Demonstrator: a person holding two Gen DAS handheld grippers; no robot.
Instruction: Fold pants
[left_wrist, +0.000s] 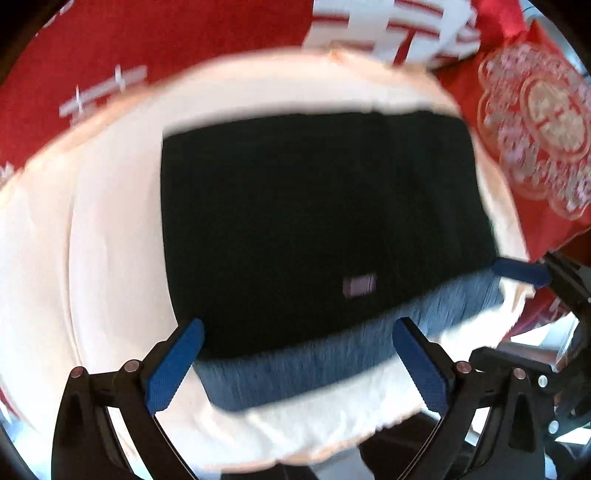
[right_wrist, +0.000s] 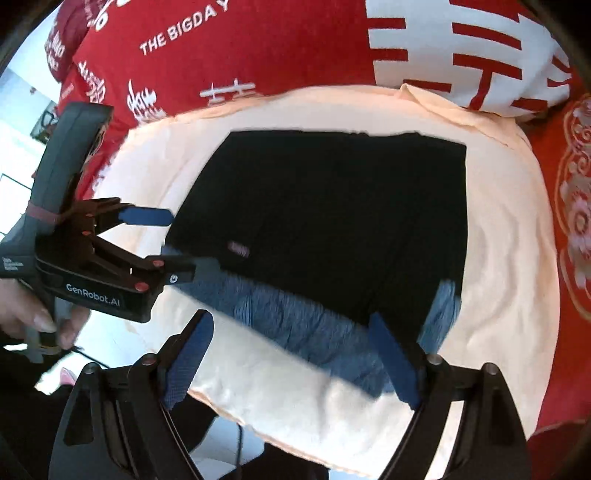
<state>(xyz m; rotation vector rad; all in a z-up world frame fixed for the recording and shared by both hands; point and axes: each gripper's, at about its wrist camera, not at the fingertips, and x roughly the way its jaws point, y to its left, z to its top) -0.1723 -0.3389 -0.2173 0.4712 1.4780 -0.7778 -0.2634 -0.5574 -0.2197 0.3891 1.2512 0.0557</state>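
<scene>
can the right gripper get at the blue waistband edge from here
Probably yes: the right gripper is open, the waistband lies just ahead between its fingers, and the left gripper is off to the side.

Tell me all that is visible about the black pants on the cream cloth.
The pants are black, soft-looking fabric, folded into a flat, roughly rectangular bundle. A small pale label sits near the front edge, and a blue ribbed band shows along that edge. They lie on a cream cloth spread over red bedding. Both grippers, left and right, are open near the band; contact is unclear.
</scene>
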